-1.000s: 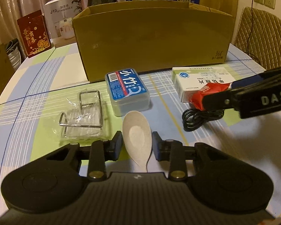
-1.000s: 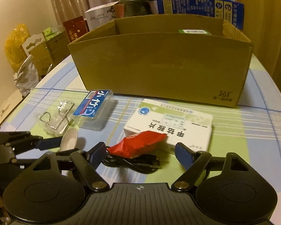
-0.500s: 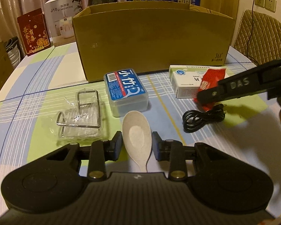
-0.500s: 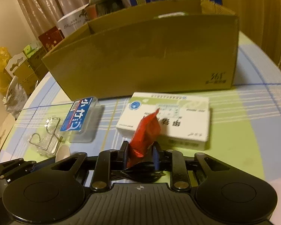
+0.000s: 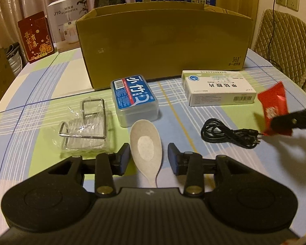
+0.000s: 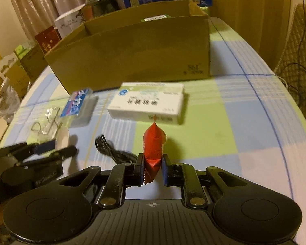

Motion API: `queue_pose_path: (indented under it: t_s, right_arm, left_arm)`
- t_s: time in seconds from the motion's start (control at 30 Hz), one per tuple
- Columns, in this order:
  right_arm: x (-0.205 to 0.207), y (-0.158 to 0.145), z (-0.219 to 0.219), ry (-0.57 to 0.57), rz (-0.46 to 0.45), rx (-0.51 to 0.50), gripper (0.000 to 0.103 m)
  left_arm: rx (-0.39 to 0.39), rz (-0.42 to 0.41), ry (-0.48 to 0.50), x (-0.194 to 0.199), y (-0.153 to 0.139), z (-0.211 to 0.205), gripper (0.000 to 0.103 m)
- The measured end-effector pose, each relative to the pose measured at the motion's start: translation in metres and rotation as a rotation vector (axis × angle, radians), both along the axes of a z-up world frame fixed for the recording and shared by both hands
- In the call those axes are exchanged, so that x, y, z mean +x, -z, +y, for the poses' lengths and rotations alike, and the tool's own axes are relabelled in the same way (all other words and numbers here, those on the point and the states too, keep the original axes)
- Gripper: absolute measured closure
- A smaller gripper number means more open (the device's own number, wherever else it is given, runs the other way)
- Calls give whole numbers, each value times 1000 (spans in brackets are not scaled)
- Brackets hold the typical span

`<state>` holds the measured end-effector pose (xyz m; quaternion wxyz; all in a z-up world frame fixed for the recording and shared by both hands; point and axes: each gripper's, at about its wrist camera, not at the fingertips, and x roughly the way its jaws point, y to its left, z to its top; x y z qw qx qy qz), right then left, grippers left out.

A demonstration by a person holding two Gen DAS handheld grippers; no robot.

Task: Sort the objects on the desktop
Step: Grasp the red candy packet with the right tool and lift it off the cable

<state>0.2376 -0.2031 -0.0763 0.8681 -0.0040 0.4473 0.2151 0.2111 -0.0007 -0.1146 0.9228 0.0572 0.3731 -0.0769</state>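
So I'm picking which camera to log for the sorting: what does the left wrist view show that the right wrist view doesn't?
Only the left wrist view shows the left gripper open around the spoon, the whole coiled black cable and the packaged metal rack sharply.

Only the right wrist view shows the right gripper shut on the red packet, and a green-labelled item inside the cardboard box.

Both show the box, the white medicine box, the blue-lidded case and the packet.
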Motion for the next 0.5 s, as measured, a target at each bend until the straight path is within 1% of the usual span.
queue_pose_path:
  t_s: [0.03, 0.1, 0.13, 0.17, 0.2, 0.23, 0.3, 0.4, 0.5]
  right_arm:
    - [-1, 1, 2, -6, -4, -20, 89]
    - [-1, 4, 6, -11, -17, -48, 83]
    - [-1, 6, 7, -8, -19, -57, 75]
    - [0, 7, 8, -4, -26, -64, 62]
    - [0, 7, 10, 2, -44, -79, 57]
    - [0, 8, 10, 2, -62, -90, 53]
    - [2, 10, 13, -7, -84, -110, 53]
    - [6, 16, 15, -13, -87, -137, 53]
    - [10, 20, 12, -7, -82, -132, 53]
  left_arm:
    - [-1, 0, 2, 0, 0, -1, 64]
    - [1, -1, 8, -1, 0, -4, 60]
    - [3, -2, 11, -1, 1, -5, 59]
    - [6, -5, 13, -2, 1, -6, 58]
    - [9, -7, 13, -3, 1, -6, 57]
    - [11, -9, 11, -4, 1, -6, 56]
    - [11, -10, 7, -3, 1, -6, 55]
    - [14, -12, 8, -4, 1, -6, 55]
    - [9, -13, 6, -3, 1, -6, 55]
